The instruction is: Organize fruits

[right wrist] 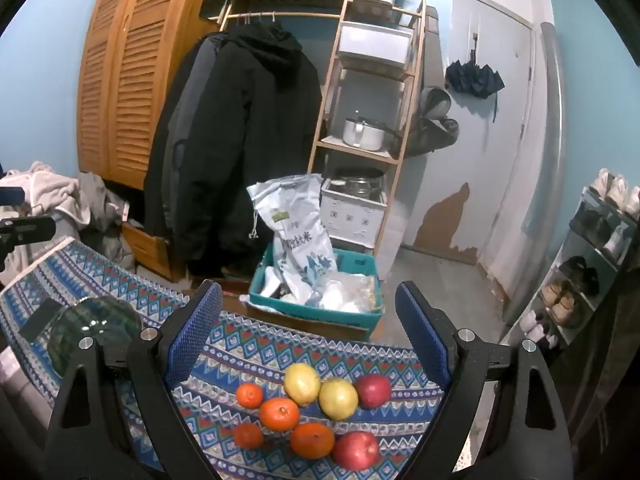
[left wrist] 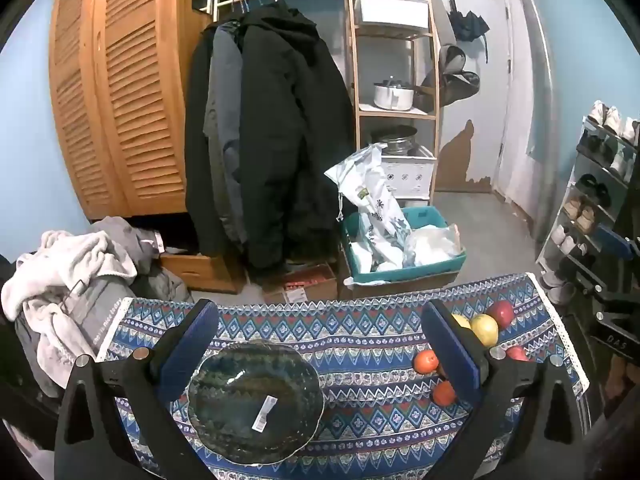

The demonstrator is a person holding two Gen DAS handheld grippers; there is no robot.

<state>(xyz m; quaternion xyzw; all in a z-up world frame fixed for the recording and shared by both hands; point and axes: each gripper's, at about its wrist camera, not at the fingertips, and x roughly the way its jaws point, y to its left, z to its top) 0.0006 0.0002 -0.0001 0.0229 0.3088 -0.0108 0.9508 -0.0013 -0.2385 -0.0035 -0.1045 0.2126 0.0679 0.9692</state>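
- Left gripper [left wrist: 320, 344] hangs over the patterned cloth [left wrist: 360, 332], jaws spread wide and holding nothing
- Dark green bowl [left wrist: 256, 402] sits low and left of centre in the left view, between the blue pads [left wrist: 190, 348] and nearer the left one; a white label [left wrist: 264, 412] lies inside it
- In that view the fruit lies at the right, partly behind the right pad: a red apple [left wrist: 500, 314], a yellow fruit [left wrist: 485, 329], two oranges [left wrist: 426, 361] [left wrist: 444, 393]
- Right gripper [right wrist: 308, 332] is also released, jaws wide apart, nothing between them
- Below it, lower centre of the right view, the fruit sits bunched on the cloth: two yellow fruits [right wrist: 302, 383] [right wrist: 338, 398] touching, a red apple [right wrist: 373, 390] just right of them, a second apple [right wrist: 356, 450] at the bottom
- Four oranges fill the left of the bunch: [right wrist: 249, 395], [right wrist: 279, 414], [right wrist: 248, 435], [right wrist: 312, 440]
- The bowl [right wrist: 94, 320] shows at the left edge of the right view, well apart from the fruit, partly behind the gripper's body
- Beyond the table: a teal bin [right wrist: 316, 308] with white bags, dark coats [right wrist: 240, 140] on a rail, a wooden shelf [right wrist: 360, 120] with pots
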